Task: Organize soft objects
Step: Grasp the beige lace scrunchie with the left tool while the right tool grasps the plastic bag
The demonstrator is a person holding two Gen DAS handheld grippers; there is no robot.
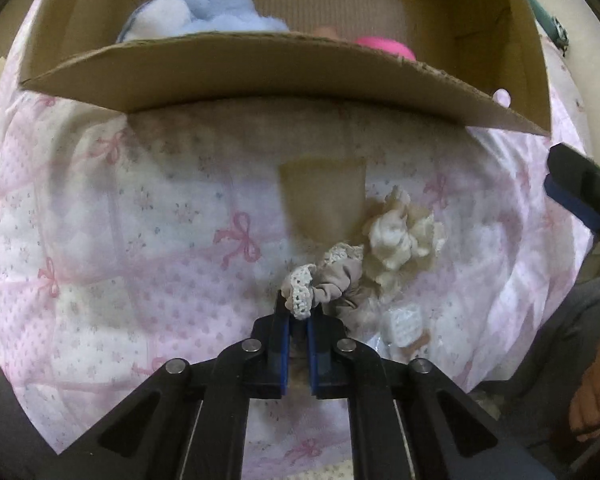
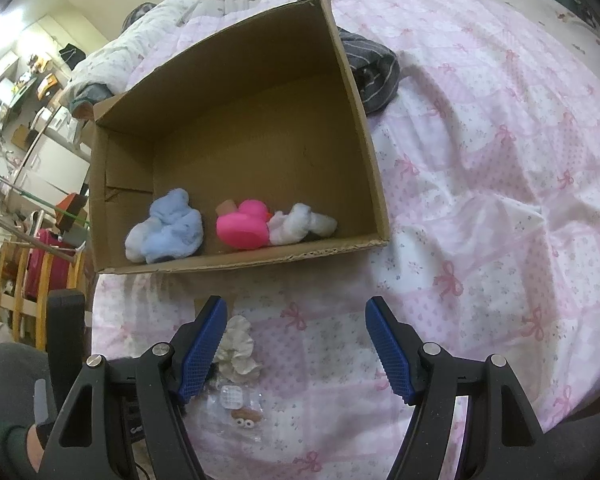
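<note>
Fingers of the left gripper (image 1: 299,314) are pinching together on the lace edge of the beige scrunchie (image 1: 332,280), which is lying on the pink quilt (image 1: 140,220) and trailing up and rightward from the tips toward the cream scrunchie (image 1: 400,240) touching it. Beyond both, ahead of the fingers, the cardboard box (image 1: 260,72) is waiting, so the lift likely needs to go forward over its near wall. Only the right wrist view is showing the right gripper (image 2: 296,344) hanging apart and empty, plus the box's blue plush (image 2: 168,232), pink duck (image 2: 244,224) and white plush (image 2: 300,224) in full.
</note>
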